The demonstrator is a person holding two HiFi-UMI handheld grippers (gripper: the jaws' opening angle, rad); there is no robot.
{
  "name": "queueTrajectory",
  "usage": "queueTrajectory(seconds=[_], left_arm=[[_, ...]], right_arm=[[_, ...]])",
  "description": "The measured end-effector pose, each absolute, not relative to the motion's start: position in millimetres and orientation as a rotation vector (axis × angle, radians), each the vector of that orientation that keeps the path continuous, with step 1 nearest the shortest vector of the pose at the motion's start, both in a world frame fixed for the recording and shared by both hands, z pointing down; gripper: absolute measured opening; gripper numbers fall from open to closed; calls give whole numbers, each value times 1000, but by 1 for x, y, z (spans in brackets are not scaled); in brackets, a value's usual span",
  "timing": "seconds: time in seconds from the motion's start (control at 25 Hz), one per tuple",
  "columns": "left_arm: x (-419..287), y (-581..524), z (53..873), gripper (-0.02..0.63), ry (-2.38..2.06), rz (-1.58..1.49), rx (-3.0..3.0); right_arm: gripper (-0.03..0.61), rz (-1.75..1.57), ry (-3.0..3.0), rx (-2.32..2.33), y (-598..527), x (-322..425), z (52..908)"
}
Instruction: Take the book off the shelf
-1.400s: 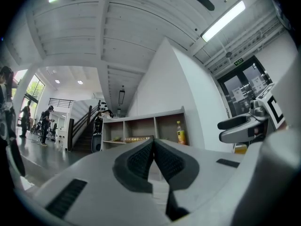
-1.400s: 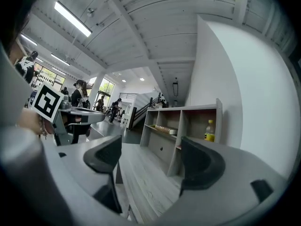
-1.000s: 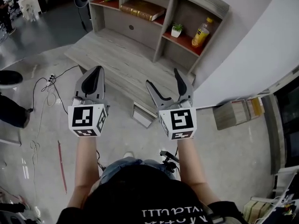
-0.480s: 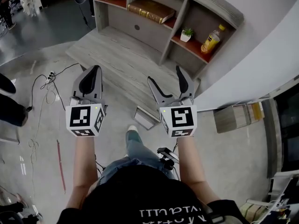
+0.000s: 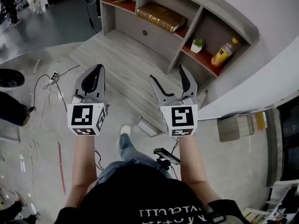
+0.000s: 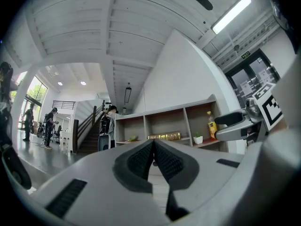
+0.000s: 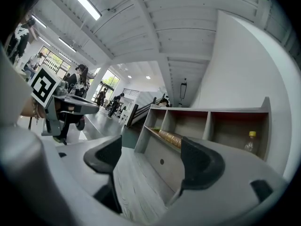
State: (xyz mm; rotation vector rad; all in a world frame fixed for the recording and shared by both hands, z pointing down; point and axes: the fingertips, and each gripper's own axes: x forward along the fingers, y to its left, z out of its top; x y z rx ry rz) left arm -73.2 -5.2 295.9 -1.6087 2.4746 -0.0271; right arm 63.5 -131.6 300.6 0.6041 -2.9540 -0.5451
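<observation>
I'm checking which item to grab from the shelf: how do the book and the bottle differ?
The book lies flat in the middle compartment; the bottle stands upright in the right one. The book is brown and alone there; the bottle is yellow and shares its space with a small potted plant. Both rest on the red shelf board.

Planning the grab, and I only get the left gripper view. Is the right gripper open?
Observer: Yes. The right gripper has its jaws wide apart, with nothing between them.
Operator: Is either gripper near the book?
Observer: No. The head view shows both well short of the shelf, across a low wooden platform. The book lies flat in the middle bay.
Operator: Any floor hazards?
Observer: A cable trails on the floor beside the left gripper.
</observation>
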Motion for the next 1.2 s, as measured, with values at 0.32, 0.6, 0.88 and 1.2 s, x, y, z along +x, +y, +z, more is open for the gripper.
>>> queueTrajectory(seconds=[0.32,0.6,0.88,1.2], left_arm=[[-134,-57,299,11,2451,-55,-1663],[-188,-108,302,11,2424,-88,-1723],[-233,-162,311,11,2391,-116,-1807],[-261,-219,323,11,2360,-109,-1892]], right_arm=[[385,-570,-2935,649,-175,-1,298],[385,-567,-2890,727,-227,-53,301],[385,-678,-2739,843,-279,-96,306],[385,-648,-2694,878,-325,-124,315]])
